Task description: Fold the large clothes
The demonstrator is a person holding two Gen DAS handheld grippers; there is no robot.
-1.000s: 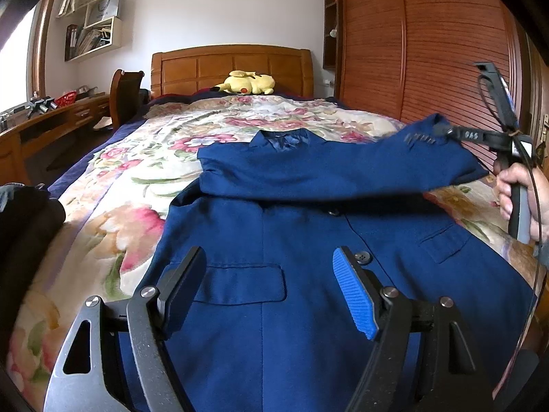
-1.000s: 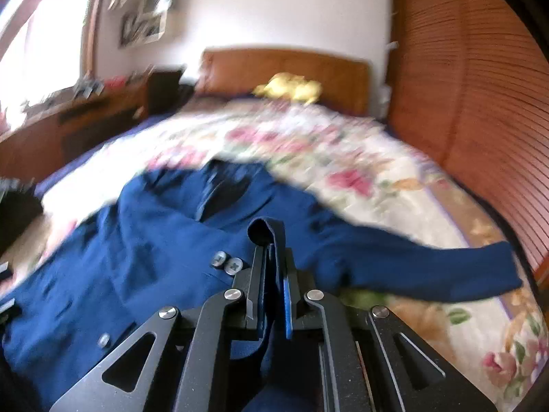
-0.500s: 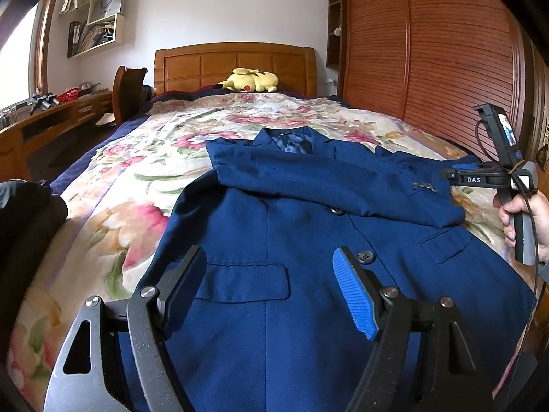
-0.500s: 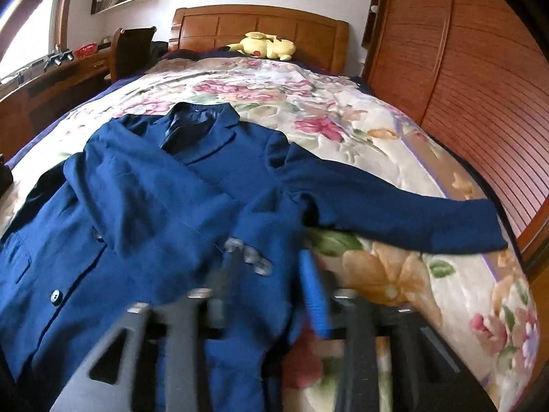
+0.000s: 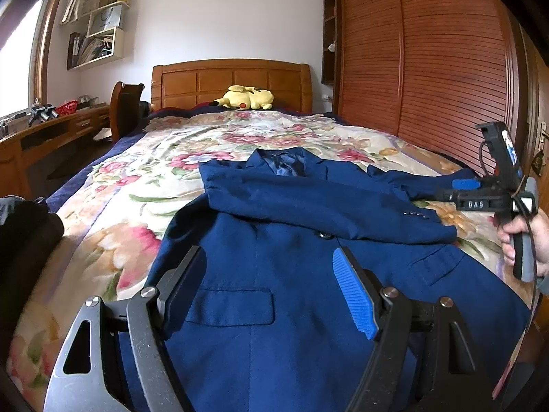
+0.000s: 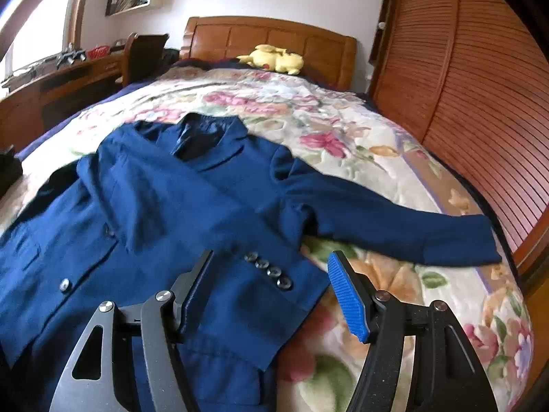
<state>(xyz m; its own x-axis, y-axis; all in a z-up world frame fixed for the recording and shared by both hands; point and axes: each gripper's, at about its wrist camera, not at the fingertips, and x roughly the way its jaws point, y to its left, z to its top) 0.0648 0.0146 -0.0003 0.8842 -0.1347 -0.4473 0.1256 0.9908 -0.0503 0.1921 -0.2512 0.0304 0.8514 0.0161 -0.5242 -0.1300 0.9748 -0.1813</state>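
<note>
A: Where is the jacket (image 5: 295,267)?

B: Flat on the bed (image 5: 113,213), front up, collar toward the headboard (image 5: 230,79). 1 sleeve (image 6: 192,219) is folded across the chest, its cuff with 4 buttons (image 6: 269,270) just ahead of the right gripper (image 6: 271,285). The other sleeve (image 6: 387,223) lies stretched out toward the wardrobe (image 6: 480,68).

A: And the jaws?

B: Both spread wide, gripping nothing. The left gripper (image 5: 271,288) hovers over the jacket's lower front.

A: Anything else?

B: A yellow plush (image 5: 247,98) by the headboard.
</note>
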